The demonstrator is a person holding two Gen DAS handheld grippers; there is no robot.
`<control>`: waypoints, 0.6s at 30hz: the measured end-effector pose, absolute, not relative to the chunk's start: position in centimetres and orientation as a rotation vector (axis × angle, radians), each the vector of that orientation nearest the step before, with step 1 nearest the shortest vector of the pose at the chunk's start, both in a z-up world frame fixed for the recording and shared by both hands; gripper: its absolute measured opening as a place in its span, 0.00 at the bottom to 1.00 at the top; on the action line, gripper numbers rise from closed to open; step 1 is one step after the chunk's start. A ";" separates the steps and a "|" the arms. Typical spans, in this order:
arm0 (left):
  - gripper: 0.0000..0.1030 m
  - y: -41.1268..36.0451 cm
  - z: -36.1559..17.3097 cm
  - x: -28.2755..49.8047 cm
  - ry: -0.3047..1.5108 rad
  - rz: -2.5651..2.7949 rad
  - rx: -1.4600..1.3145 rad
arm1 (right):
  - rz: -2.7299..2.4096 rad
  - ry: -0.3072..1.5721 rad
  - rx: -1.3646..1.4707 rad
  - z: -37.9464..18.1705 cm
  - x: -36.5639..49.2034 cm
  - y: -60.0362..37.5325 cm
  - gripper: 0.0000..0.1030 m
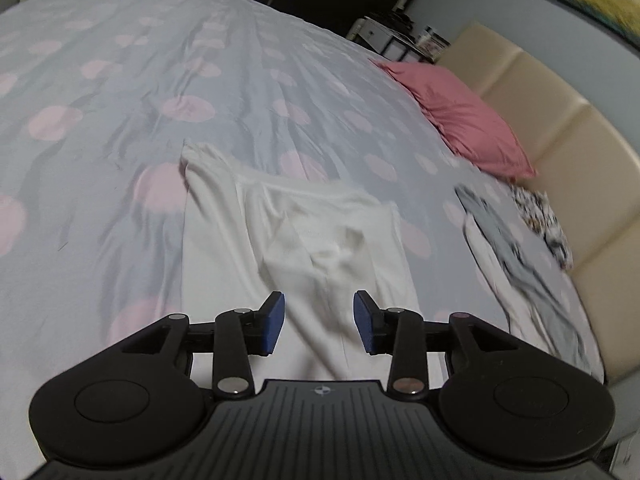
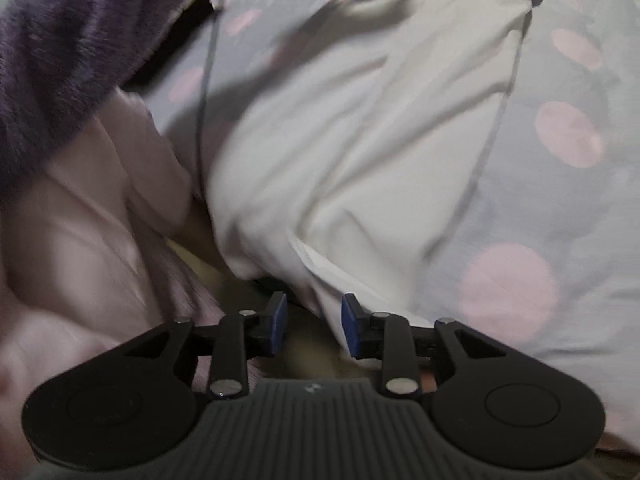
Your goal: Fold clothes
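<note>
Hovering over the bed, I see my left tool spread wide, pinching nothing, with the white garment lying flat beyond its tips. My right tool is spread too, the garment's edge just at its right pad. A purple sleeve shows upper left.

Dim, flat indoor light, bluish cast. Heavy fisheye bending at edges, black corners. Right wrist view motion-smeared, worst on sleeve; soft shadows on garment.
</note>
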State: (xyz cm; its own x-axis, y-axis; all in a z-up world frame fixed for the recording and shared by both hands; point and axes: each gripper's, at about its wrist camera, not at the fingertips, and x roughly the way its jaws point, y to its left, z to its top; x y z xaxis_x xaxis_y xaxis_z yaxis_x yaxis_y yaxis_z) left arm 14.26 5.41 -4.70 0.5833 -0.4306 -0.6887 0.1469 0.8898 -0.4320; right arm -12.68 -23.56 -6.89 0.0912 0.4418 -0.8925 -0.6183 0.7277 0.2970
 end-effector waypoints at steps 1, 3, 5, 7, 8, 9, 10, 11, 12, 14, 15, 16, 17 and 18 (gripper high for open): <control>0.35 5.3 -4.5 13.2 0.892 -0.350 -0.330 | 0.790 1.241 -0.210 -7.0 -13.0 -23.9 0.37; 0.36 5.0 -4.0 11.3 0.901 -0.365 -0.294 | 0.790 1.216 -0.294 -7.3 -13.5 -24.5 0.37; 0.36 4.6 -3.7 9.4 0.918 -0.397 -0.261 | 0.790 1.181 -0.388 -7.9 -13.8 -24.8 0.37; 0.37 4.1 -3.5 7.5 0.933 -0.423 -0.228 | 0.794 1.136 -0.479 -8.4 -13.9 -25.0 0.37; 0.37 3.9 -3.5 6.5 0.936 -0.434 -0.210 | 0.799 1.111 -0.514 -8.5 -13.9 -24.8 0.37; 0.37 3.7 -3.5 5.5 0.939 -0.446 -0.192 | 0.803 1.086 -0.548 -8.6 -14.0 -24.7 0.37; 0.37 3.5 -3.6 4.6 0.944 -0.454 -0.177 | 0.812 1.063 -0.576 -8.7 -14.0 -24.6 0.37; 0.37 3.4 -3.6 3.8 0.949 -0.462 -0.164 | 0.826 1.048 -0.598 -8.7 -14.0 -24.4 0.39; 0.37 3.3 -3.7 3.0 0.955 -0.469 -0.151 | 0.842 1.036 -0.620 -8.7 -14.0 -24.2 0.40; 0.37 3.1 -3.9 1.7 0.965 -0.476 -0.128 | 0.874 1.024 -0.645 -8.9 -14.1 -23.8 0.38; 0.37 3.1 -4.0 1.1 0.969 -0.480 -0.121 | 0.890 1.020 -0.655 -9.0 -14.1 -23.6 0.29; 0.37 3.1 -4.1 0.7 0.974 -0.483 -0.120 | 0.900 1.027 -0.656 -9.1 -14.2 -23.5 0.18; 0.37 3.1 -4.2 0.3 0.980 -0.487 -0.123 | 0.905 1.039 -0.651 -9.0 -14.3 -23.3 0.05; 0.37 3.1 -4.2 -0.1 0.983 -0.493 -0.123 | 0.909 1.041 -0.644 -8.8 -14.6 -23.2 0.05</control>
State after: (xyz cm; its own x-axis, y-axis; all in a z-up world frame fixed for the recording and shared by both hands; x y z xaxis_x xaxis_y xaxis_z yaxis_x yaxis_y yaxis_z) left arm -0.14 3.09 -4.22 0.4543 -0.4528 -0.7672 0.3440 0.8836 -0.3177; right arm -14.64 -23.23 -8.78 0.2162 0.3205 -0.9222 -0.8710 0.4902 -0.0338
